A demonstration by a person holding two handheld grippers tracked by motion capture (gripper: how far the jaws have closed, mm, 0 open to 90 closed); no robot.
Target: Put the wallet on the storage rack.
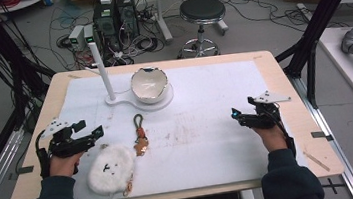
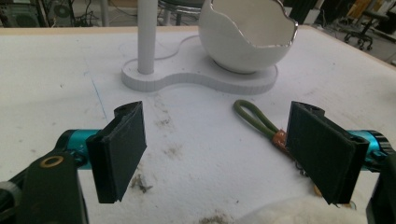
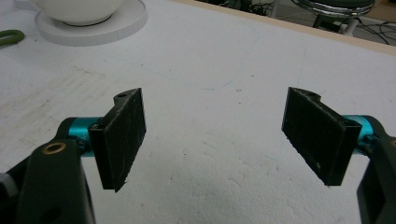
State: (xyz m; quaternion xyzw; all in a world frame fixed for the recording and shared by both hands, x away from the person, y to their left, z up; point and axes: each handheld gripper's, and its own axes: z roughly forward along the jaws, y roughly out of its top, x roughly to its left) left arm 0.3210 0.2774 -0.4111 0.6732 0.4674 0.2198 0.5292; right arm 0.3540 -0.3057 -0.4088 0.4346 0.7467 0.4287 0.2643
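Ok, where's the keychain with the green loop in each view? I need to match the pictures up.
High view: keychain lies mid-table, right of the white fluffy pouch, nearer the person than the egg-shaped bowl.
Left gripper view: its green loop sits centre-right, running behind the right jaw.
Right gripper view: a bit of green loop at the left edge.
Shared landmark: the bowl's white base.

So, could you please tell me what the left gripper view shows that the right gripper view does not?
Left gripper view alone: the white post on the stand, the cracked-egg bowl's jagged rim, the keychain's brown tag and the fluffy white pouch's edge. Right gripper view alone: a bare stretch of mat between its open jaws. Both share the white stand, the green loop, the bowl's underside and open, empty jaws.
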